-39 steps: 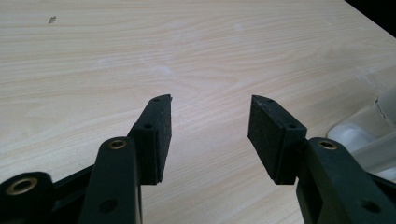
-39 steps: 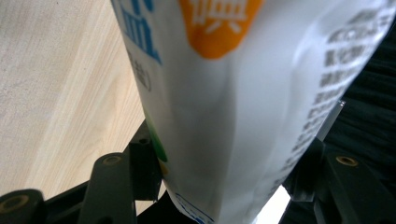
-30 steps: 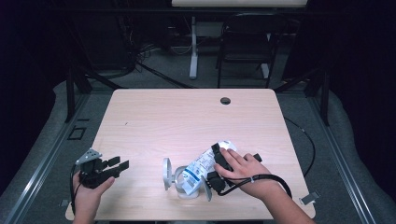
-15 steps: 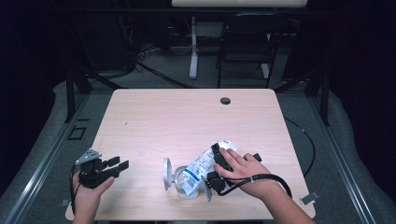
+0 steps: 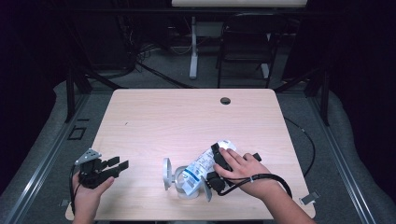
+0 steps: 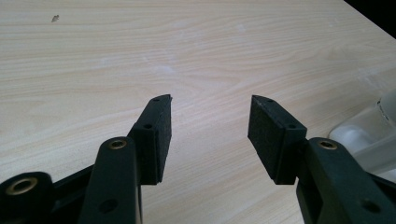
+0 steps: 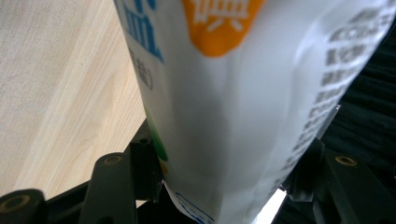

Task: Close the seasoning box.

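White printed pouch (image 5: 201, 167) lies tilted on the table (image 5: 187, 116), near front edge, its lower end in a clear container (image 5: 180, 179). Right gripper (image 5: 215, 163) is clamped across the pouch's width, both jaws pressed against its sides. Left gripper (image 5: 116, 166) sits well apart at front left, jaws apart, nothing between.
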A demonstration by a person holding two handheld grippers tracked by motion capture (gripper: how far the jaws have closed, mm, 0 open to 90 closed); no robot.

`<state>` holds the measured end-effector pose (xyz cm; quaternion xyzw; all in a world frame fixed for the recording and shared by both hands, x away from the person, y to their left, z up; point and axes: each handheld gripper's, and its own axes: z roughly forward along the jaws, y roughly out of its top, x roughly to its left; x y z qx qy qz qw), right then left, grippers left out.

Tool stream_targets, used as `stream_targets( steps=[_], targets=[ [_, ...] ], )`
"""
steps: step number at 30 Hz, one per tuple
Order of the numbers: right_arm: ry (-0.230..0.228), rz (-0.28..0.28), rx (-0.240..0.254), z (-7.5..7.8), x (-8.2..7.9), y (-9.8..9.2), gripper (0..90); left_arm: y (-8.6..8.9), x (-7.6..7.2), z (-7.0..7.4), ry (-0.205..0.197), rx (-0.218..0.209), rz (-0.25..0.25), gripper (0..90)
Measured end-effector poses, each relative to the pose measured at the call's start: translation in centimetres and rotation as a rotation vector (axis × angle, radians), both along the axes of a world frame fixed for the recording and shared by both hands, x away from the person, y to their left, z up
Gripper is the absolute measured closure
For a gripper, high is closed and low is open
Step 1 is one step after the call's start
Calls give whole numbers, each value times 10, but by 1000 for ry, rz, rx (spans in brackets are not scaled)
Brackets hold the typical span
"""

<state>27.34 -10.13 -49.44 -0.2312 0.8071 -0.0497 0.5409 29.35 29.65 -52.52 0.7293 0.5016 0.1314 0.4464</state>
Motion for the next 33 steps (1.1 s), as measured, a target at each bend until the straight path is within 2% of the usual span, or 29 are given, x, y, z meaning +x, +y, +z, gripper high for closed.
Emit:
stream_targets(
  steps=[11,12,18,22,33],
  targets=[
    [-1,1,-3,0,0,0,433,0,0,0,0,-2,7,502],
    [15,11,18,-1,1,0,434,0,0,0,0,-2,7,502],
    [13,11,14,-1,1,0,434,1,0,0,-2,-2,6,501],
    [-2,1,-10,1,0,1,436,1,0,-1,0,-2,7,502],
    [-15,0,-23,2,-2,1,442,2,-2,0,3,0,7,501]
  ],
)
